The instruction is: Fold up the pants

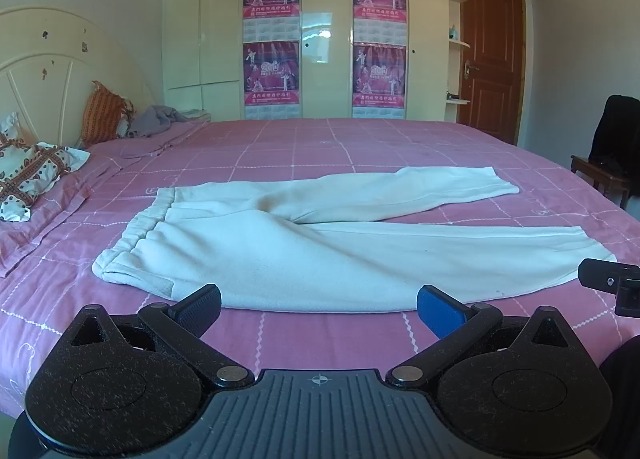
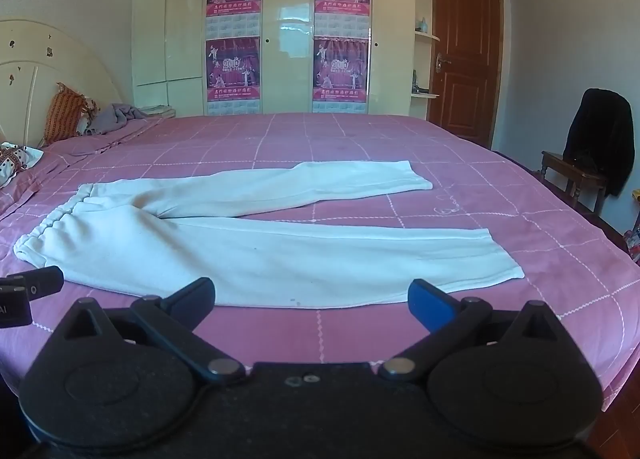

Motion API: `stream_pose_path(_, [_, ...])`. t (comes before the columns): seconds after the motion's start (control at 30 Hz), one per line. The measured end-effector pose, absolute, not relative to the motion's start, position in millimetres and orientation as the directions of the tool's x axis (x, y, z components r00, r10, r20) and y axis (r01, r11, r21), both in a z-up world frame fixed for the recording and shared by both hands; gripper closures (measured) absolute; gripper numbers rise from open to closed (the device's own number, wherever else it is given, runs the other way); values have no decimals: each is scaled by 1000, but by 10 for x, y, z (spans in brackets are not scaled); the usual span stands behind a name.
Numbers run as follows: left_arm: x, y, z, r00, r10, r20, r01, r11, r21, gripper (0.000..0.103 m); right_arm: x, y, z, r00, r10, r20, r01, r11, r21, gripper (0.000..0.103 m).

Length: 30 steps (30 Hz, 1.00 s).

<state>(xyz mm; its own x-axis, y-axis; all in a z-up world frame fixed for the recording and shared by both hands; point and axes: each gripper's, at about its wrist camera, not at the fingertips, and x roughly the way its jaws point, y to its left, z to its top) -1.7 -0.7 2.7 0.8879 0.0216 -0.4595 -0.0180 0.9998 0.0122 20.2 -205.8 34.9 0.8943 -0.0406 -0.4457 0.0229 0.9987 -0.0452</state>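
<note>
White sweatpants point(image 1: 304, 255) lie flat on a pink checked bed point(image 1: 320, 143), waistband to the left, both legs spread apart to the right. They also show in the right wrist view point(image 2: 256, 255). My left gripper point(image 1: 320, 309) is open and empty, hovering just short of the near edge of the pants. My right gripper point(image 2: 312, 303) is open and empty, also just short of the near leg's edge. The right gripper shows at the right edge of the left view point(image 1: 612, 283), and the left gripper at the left edge of the right view point(image 2: 24, 291).
Patterned pillows point(image 1: 32, 175) and a grey garment point(image 1: 156, 121) lie at the headboard end, left. A cream wardrobe with posters point(image 1: 316, 31) stands behind the bed. A brown door point(image 1: 490, 55) and a chair with dark clothing point(image 2: 592, 155) are at the right.
</note>
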Motion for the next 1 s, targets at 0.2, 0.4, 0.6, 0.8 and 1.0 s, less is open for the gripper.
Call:
stream_pose_path(0.2, [-19, -9, 25, 888, 23, -460, -19, 1000, 12, 0, 203, -2067, 342, 894, -40, -446, 21, 999, -47, 0])
stream_pose_path(0.4, [-15, -5, 18, 887, 21, -461, -17, 1000, 14, 0, 209, -2052, 329, 894, -37, -447, 20, 999, -43, 0])
stream_pose_path(0.6, [-18, 6, 20, 888, 19, -460, -16, 1000, 11, 0, 205, -2037, 328, 894, -39, -446, 21, 999, -44, 0])
stream_pose_path(0.8, [-19, 5, 28, 888, 17, -460, -13, 1000, 11, 0, 216, -2083, 336, 895, -38, -444, 21, 999, -43, 0])
stream_pose_path(1.0, [-21, 6, 31, 888, 17, -460, -13, 1000, 11, 0, 215, -2071, 332, 896, -38, -442, 22, 999, -41, 0])
